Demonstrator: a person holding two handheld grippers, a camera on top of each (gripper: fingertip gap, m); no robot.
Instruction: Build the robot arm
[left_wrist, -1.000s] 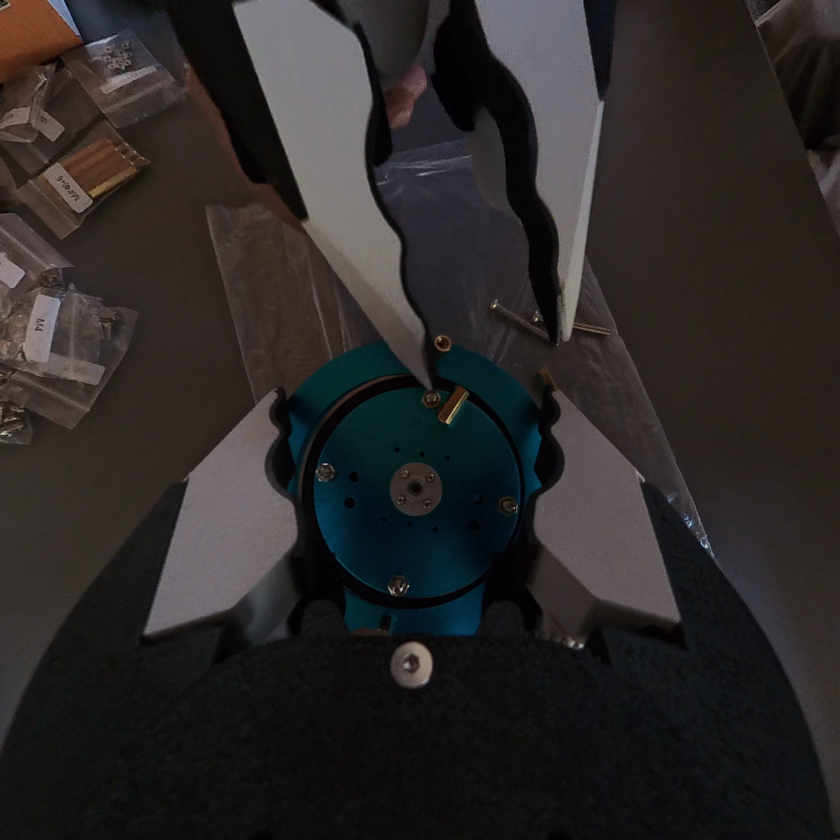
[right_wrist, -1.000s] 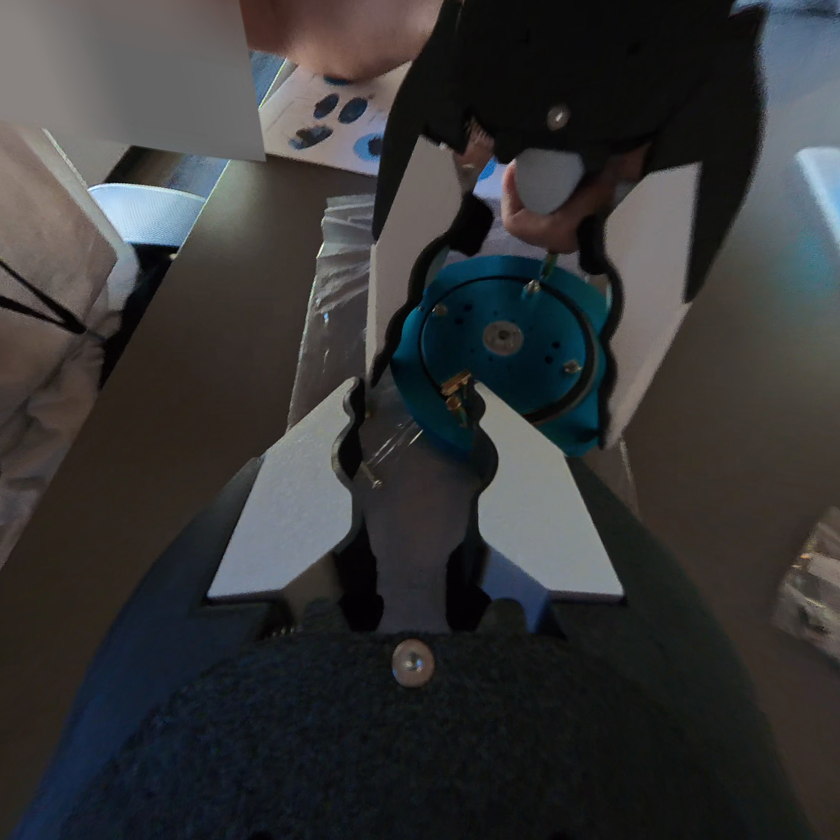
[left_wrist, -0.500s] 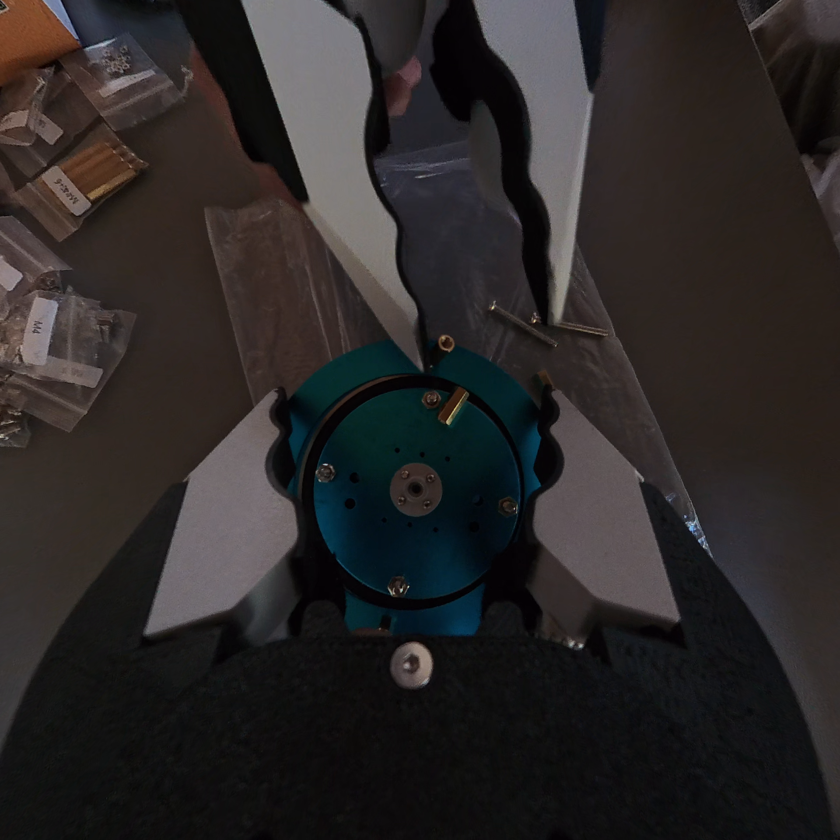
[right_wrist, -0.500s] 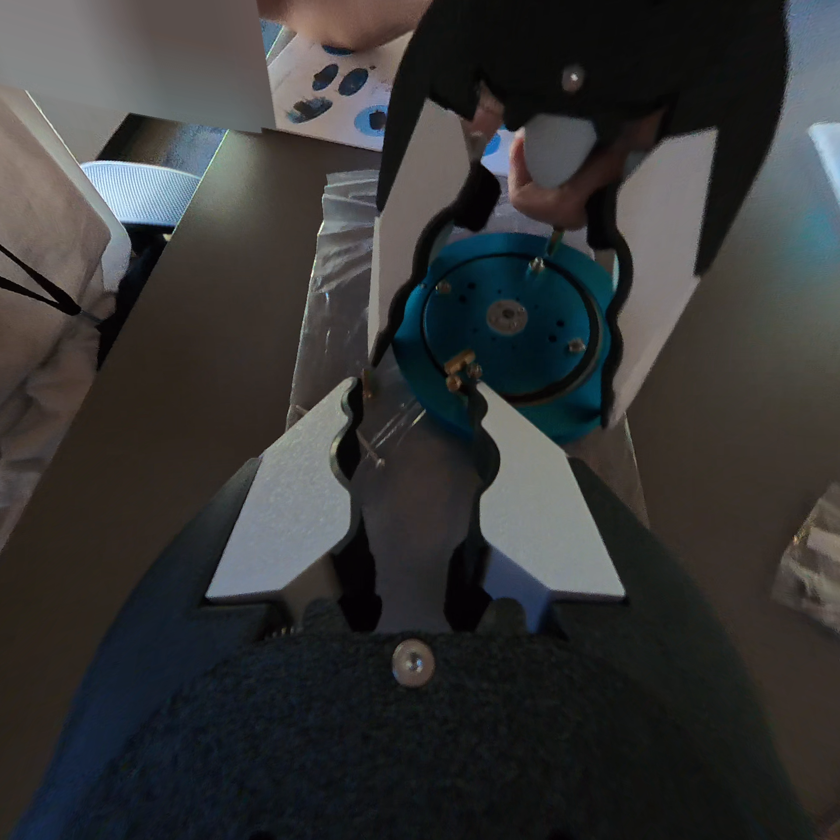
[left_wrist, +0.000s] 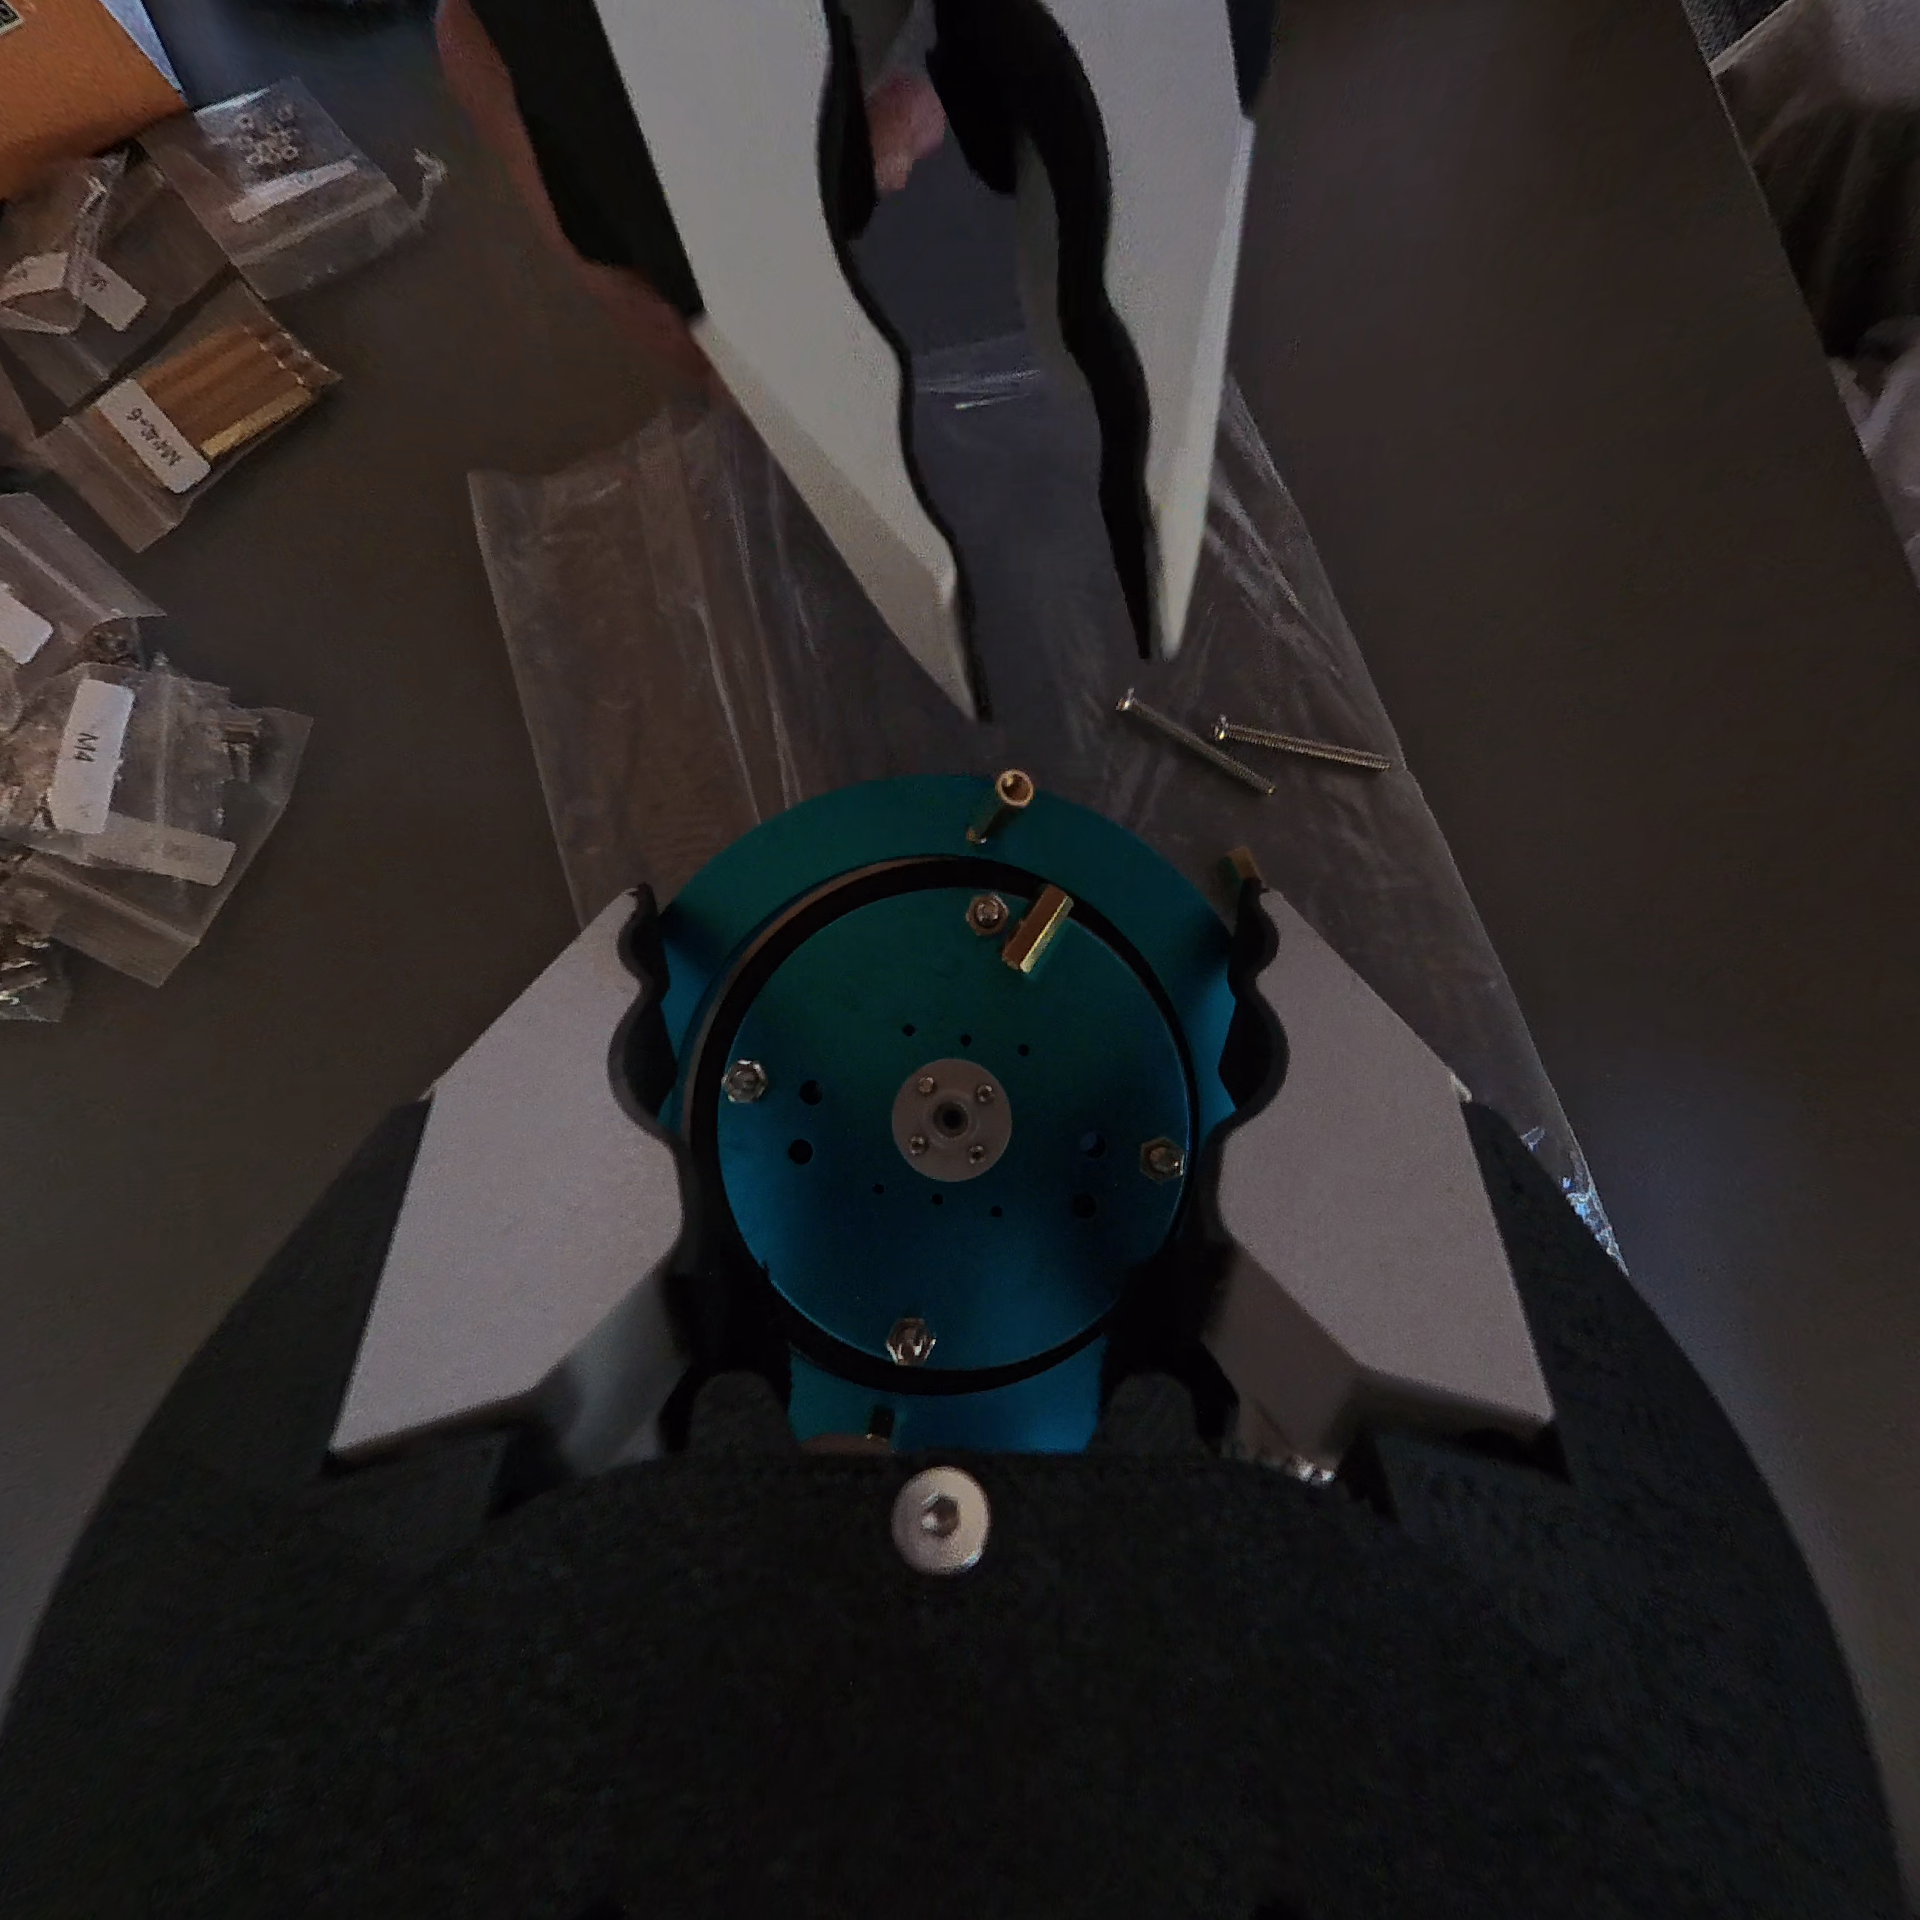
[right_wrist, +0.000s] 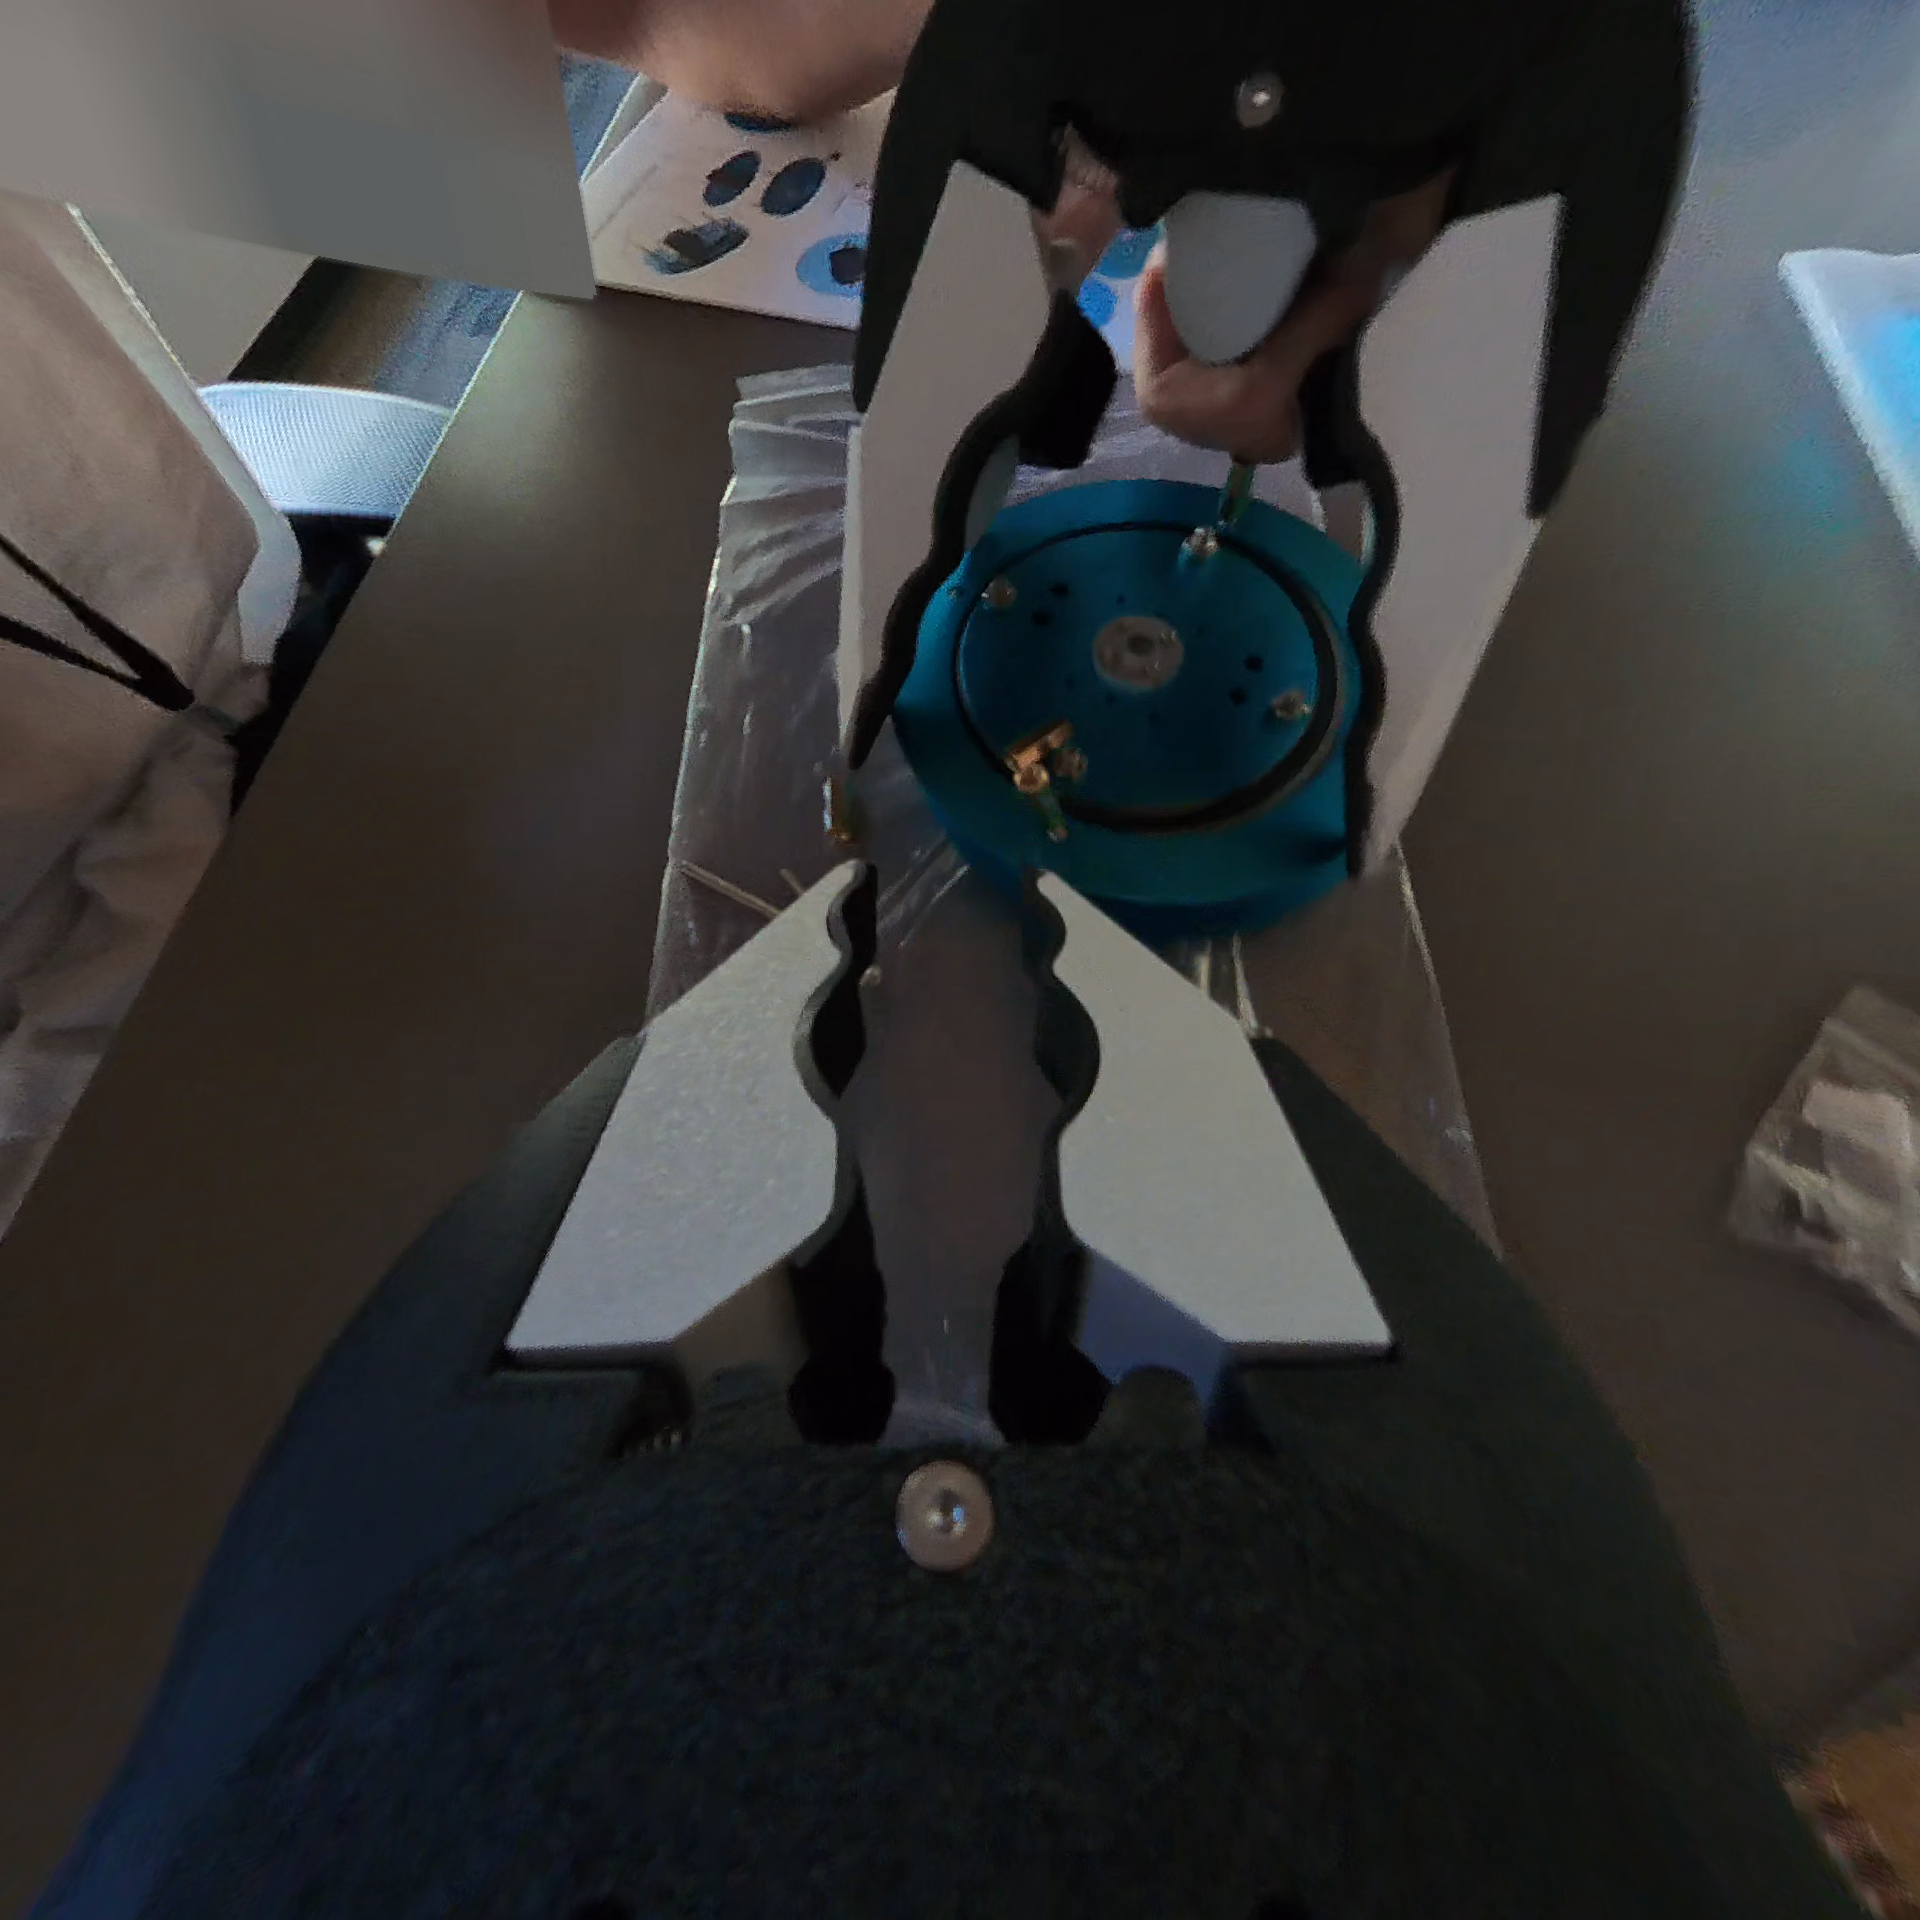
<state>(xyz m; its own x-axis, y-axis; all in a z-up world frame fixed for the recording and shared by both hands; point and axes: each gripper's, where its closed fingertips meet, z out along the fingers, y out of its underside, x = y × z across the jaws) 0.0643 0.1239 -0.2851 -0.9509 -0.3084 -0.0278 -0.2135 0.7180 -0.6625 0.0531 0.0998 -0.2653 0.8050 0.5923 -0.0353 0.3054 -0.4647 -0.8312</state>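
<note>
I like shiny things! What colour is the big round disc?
Teal blue disc, clearest in the left wrist view.

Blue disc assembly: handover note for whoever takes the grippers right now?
Left gripper: shut on the blue disc assembly, one finger on each side.
Right gripper: open, empty, tips just short of the disc's edge, over the clear plastic sheet.
An upright brass standoff stands on the outer ring. A loose brass standoff lies on the top plate.
Two long screws lie on the sheet, with hardware bags beside it.
</note>
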